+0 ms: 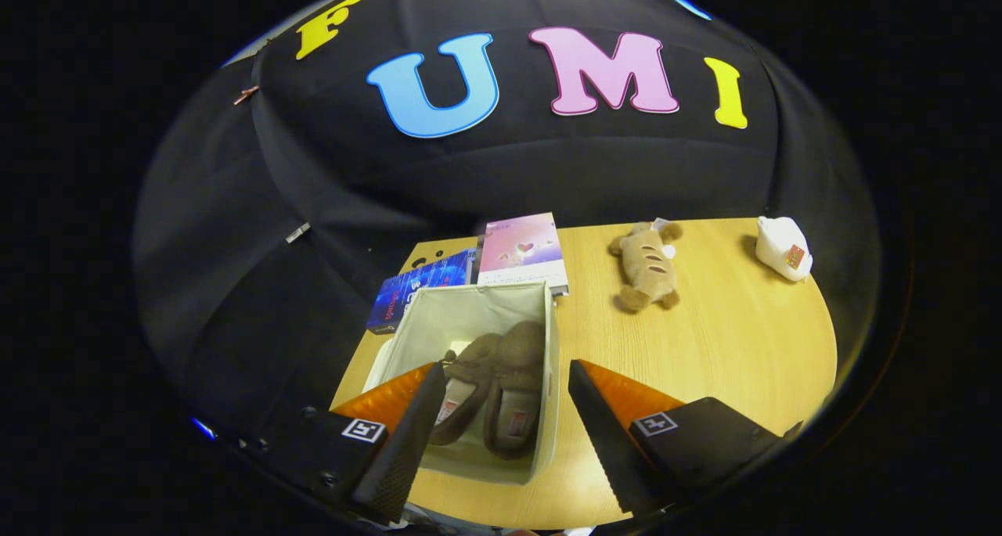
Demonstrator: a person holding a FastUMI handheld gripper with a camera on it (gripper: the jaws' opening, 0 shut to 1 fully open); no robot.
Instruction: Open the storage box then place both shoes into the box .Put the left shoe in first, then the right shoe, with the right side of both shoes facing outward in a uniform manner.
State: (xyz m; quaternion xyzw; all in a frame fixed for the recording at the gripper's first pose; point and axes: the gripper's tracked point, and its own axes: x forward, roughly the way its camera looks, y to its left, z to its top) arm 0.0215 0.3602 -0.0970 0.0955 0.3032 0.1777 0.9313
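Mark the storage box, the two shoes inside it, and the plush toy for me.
storage box [548, 411]: gripper view, its right wall.
shoes [513, 364]: gripper view, toe of the right-hand shoe, between the open fingers.
plush toy [648, 266]: gripper view, its striped belly.

You are looking across a light wooden table [728, 348] with a rounded far-right corner, set against the booth's black cloth wall [329, 176], which hangs in soft folds and drapes past the table's left edge. Light falls evenly on the tabletop, leaving short shadows, while the cloth behind it stays dark.
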